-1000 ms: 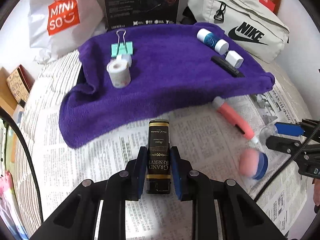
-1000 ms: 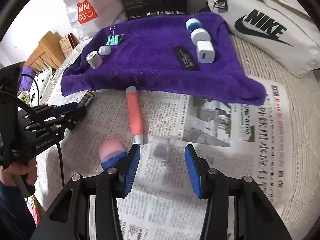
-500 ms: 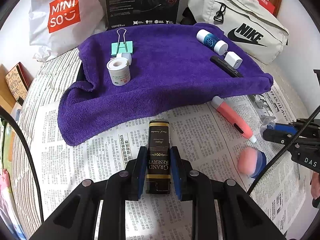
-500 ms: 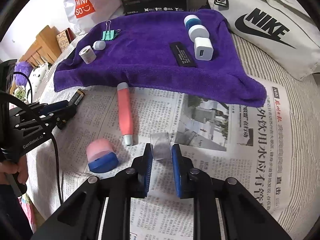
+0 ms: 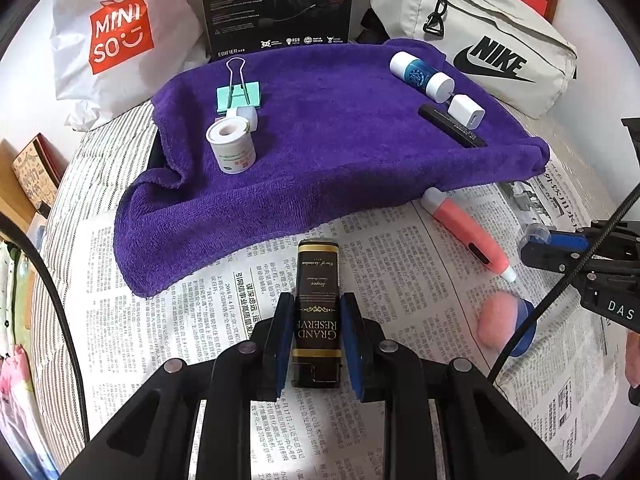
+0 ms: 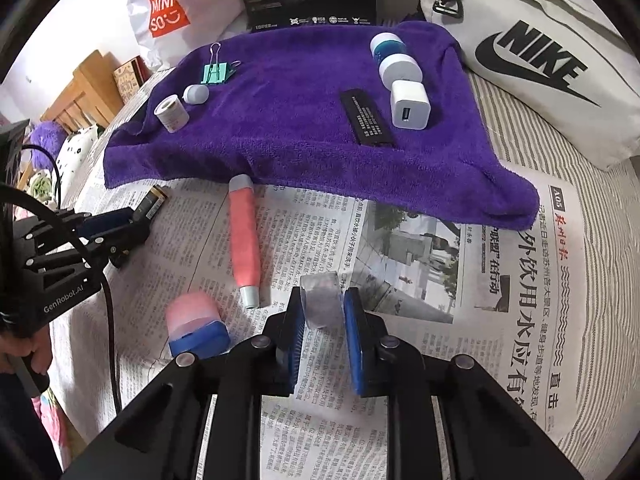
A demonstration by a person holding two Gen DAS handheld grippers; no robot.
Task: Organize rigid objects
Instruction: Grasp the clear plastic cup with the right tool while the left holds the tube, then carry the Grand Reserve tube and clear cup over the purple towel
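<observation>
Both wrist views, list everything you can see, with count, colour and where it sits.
towel: 1, purple, over the far newspaper
newspaper: several sheets, on the striped cover
binder clip: 1, mint, towel's far left
tape roll: 1, white, upright on towel, left
small cap: 1, pale, beside the tape roll
tube: 1, white and blue, towel's far right
charger: 1, white, next to the tube
black bar: 1, on towel by the charger
pen: 1, coral, on newspaper
sponge: 1, pink on blue base, on newspaper
bags: MINISO white; NIKE beige; behind
black box: 1, behind towel
left claw: shut on dark lighter
right claw: shut on clear roll
</observation>
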